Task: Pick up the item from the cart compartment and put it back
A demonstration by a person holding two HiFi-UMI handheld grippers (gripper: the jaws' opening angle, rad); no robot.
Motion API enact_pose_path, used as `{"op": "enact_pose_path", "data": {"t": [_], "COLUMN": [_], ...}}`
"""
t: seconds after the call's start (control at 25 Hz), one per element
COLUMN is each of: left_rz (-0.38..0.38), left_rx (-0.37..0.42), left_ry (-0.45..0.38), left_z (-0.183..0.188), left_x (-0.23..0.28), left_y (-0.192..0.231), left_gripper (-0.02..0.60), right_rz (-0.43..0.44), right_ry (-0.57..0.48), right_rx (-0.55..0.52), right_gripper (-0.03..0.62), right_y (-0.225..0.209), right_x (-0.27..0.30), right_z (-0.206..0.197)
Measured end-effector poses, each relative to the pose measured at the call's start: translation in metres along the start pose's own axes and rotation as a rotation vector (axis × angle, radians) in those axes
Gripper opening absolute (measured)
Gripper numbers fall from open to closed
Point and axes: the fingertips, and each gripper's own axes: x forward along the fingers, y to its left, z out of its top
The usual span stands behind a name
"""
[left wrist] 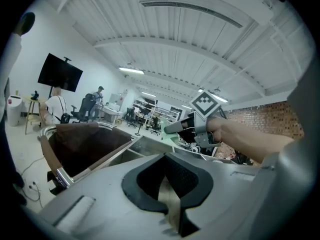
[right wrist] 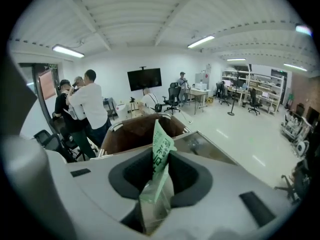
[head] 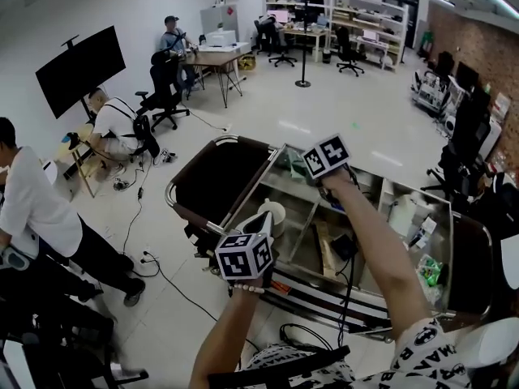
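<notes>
Head view: right gripper [head: 304,162] held high over the cart [head: 212,211], open compartments below it; left gripper [head: 268,215] lower, by the near rim.
Left gripper view: jaws drawn together, empty.
Right gripper view: jaws pinch a green printed packet [right wrist: 159,159], thin, crinkled, lower part translucent, long axis upright along the jaws.

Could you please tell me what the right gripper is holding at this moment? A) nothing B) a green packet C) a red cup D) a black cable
B: in the right gripper view, the right gripper has its jaws pinched on a green packet.
</notes>
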Motion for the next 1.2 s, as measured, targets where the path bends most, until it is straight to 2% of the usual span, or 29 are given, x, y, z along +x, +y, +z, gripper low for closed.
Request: {"op": "enact_pose_path", "data": {"t": [0.36,0.8,1.04,1.2], "left_rz": [-0.036,-0.096,-0.083,-0.089], "left_rx": [0.0,0.032,0.071,0.089], "left_ry": [-0.037,-0.088,-0.088,-0.059], "left_z": [-0.012,-0.042,-0.055,-0.072], "left_x": [-0.025,-0.071,-0.097,-0.108], "left_y": [-0.007,-0.033,-0.043,-0.046], "left_gripper": [0.0,0.0,0.0,0.0], "right_rz": [0.047,0.035,0.008,-0.003], "right_ry": [-0.235,-0.436,-0.485,-0.497], "right_rx": [-0.003,-0.053,-0.017,0.035], "right_gripper": [0.101,0.101,0.1,0.1], "right_y": [0.073,0.153,0.182,0.194], "right_x": [-0.08,-0.16,-0.184,-0.19], "right_z": [-0.019,-0.058,-0.108,-0.152]}}
